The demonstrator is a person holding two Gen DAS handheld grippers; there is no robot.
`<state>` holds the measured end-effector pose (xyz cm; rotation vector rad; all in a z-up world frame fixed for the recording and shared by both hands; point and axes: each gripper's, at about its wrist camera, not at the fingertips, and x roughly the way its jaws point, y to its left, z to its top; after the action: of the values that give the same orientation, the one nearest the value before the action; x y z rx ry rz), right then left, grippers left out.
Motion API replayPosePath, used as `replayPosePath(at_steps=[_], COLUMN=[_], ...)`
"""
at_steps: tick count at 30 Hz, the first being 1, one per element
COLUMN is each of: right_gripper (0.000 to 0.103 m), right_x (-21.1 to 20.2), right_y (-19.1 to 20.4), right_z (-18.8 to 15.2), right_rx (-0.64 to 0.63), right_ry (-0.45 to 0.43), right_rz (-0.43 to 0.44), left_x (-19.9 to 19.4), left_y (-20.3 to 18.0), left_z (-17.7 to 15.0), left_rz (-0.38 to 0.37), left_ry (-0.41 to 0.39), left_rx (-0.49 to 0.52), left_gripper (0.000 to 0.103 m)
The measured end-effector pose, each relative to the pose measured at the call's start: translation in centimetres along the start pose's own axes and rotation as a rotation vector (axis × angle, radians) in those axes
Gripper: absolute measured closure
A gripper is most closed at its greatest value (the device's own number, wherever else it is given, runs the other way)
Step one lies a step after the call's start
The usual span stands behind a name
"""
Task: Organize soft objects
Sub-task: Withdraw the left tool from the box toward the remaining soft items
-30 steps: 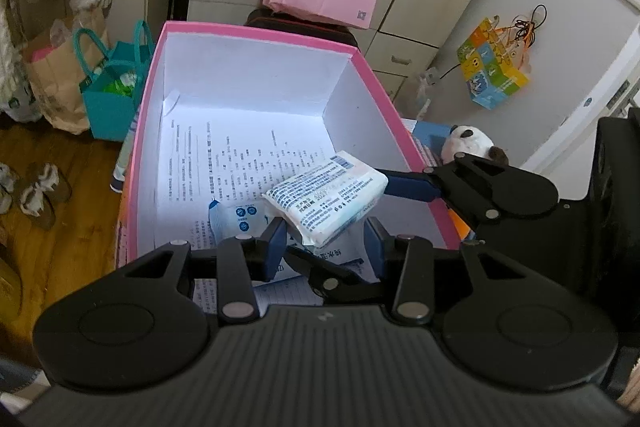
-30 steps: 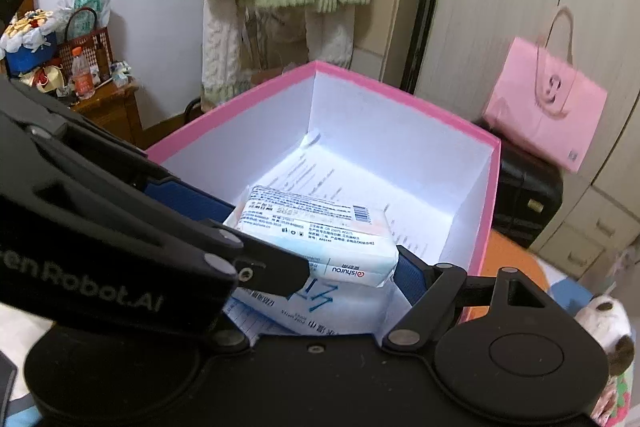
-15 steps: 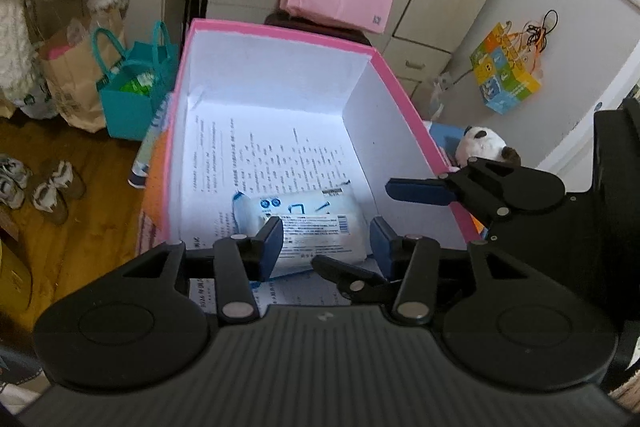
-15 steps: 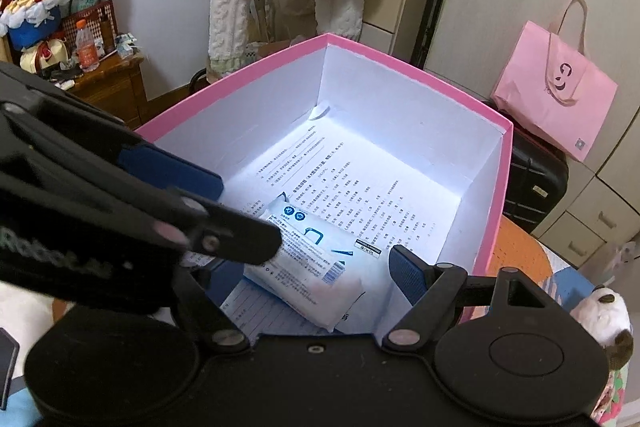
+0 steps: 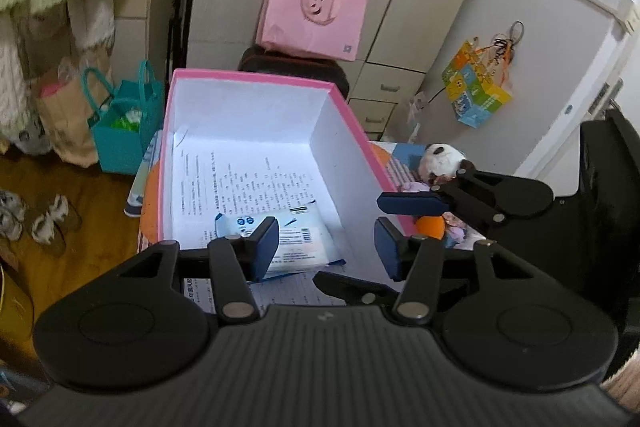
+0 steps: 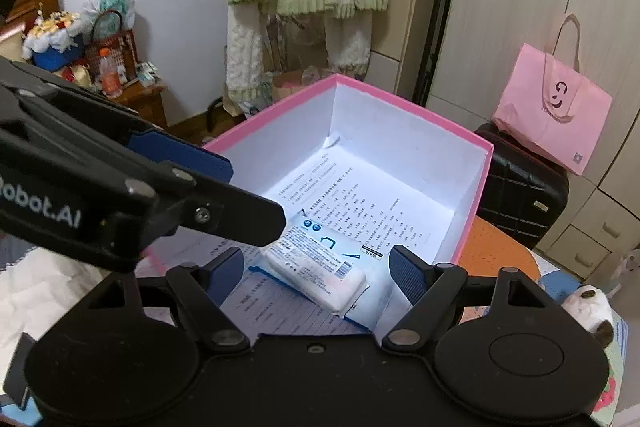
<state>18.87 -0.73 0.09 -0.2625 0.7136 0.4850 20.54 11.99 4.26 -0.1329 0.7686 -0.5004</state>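
Note:
A pink box [image 5: 256, 77] with white walls has printed sheets on its floor. A white and blue tissue pack [image 5: 296, 235] lies flat at the box's near end, free of both grippers. My left gripper [image 5: 326, 247] hovers above it, jaws opening, nothing between them. My right gripper [image 6: 316, 263] stands open over the same pack [image 6: 320, 273], which lies well below its blue pads [image 6: 404, 271]. A panda plush [image 5: 440, 159] sits on the table right of the box [image 6: 416, 107].
The box stands on an orange table top [image 6: 492, 251]. Behind it are a black suitcase [image 6: 524, 179] and a pink bag [image 5: 312, 23] on the wardrobe. A teal bag [image 5: 124, 131] and slippers are on the floor at left.
The tissue pack, held tilted above the box floor a second ago, now lies flat inside. Both grippers have risen and drawn back, and the left jaws have widened.

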Motion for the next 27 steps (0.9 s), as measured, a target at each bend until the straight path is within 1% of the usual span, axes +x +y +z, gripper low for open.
replayPosePath(at_steps=[7,13,17,23,27], right_gripper=[0.019,0.019,0.018,0.018,0.017], right_x=[-3.5,-6.5,-8.6,-12.1,-14.6], right_y=[-0.2,-0.7,-1.3,-3.1,-5.3], right_z=[-0.9,-2.3,-3.7,-6.2,-8.7], right_rx=[-0.002,-0.008,-0.007,0.003,0.042], right_ry=[-0.035,-0.064,-0.078,-0.102,-0.116], right_rz=[0.003,-0.002,-0.013,-0.023,-0.063], left_x=[-2.7,-4.9,-5.9,-6.4,-6.1], left_y=[-2.3,-4.9,-6.7,-9.0,-10.7], left_z=[-0.8,-1.6,-2.3,-3.0,-3.7], left_rz=[-0.034,-0.041,-0.046,-0.061,-0.062], left_ry=[-0.021,-0.047,-0.065,-0.061,-0.050], left_rx=[0.052,0.110,0.153,0.195,0.235], left_gripper=[0.049,0.048,0.046,0.045,0.044])
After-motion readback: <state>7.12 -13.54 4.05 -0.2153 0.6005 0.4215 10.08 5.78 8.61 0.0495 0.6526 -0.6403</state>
